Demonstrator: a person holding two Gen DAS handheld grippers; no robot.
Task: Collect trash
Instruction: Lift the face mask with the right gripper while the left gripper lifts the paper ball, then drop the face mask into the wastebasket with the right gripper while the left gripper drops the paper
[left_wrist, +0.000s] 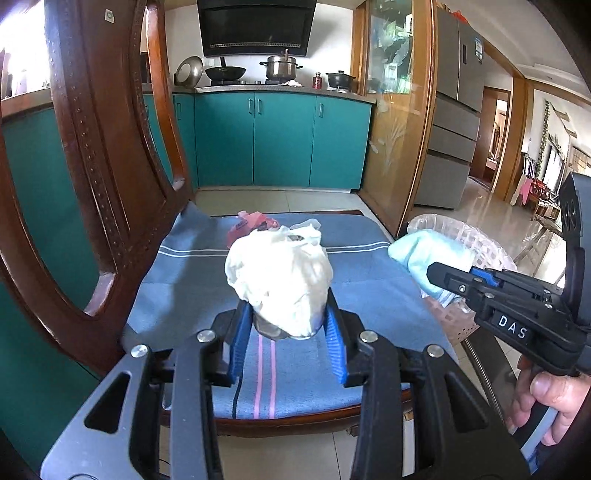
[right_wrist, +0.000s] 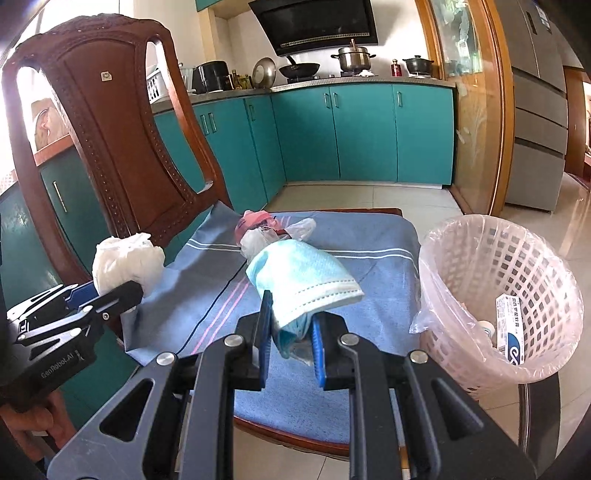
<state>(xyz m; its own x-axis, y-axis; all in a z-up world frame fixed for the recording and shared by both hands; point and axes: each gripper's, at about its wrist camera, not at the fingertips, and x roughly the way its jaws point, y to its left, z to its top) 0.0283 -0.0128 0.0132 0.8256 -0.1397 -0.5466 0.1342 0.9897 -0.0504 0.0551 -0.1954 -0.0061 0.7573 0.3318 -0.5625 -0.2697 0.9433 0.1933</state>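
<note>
My left gripper (left_wrist: 288, 325) is shut on a crumpled white plastic bag (left_wrist: 279, 275) and holds it above the chair seat; the bag also shows in the right wrist view (right_wrist: 125, 264). My right gripper (right_wrist: 291, 325) is shut on a light blue face mask (right_wrist: 303, 282), held above the seat to the left of the basket; the mask also shows in the left wrist view (left_wrist: 428, 254). A pink and white piece of trash (right_wrist: 258, 225) lies on the blue cloth (right_wrist: 354, 236) at the back of the seat. A white lattice trash basket (right_wrist: 517, 266) with a plastic liner stands right of the chair.
The wooden chair back (right_wrist: 110, 122) rises at the left. A small carton (right_wrist: 511, 328) lies inside the basket. Teal kitchen cabinets (right_wrist: 362, 129) and a stove with pots stand behind. A grey fridge (right_wrist: 539, 110) stands at the right, over a tiled floor.
</note>
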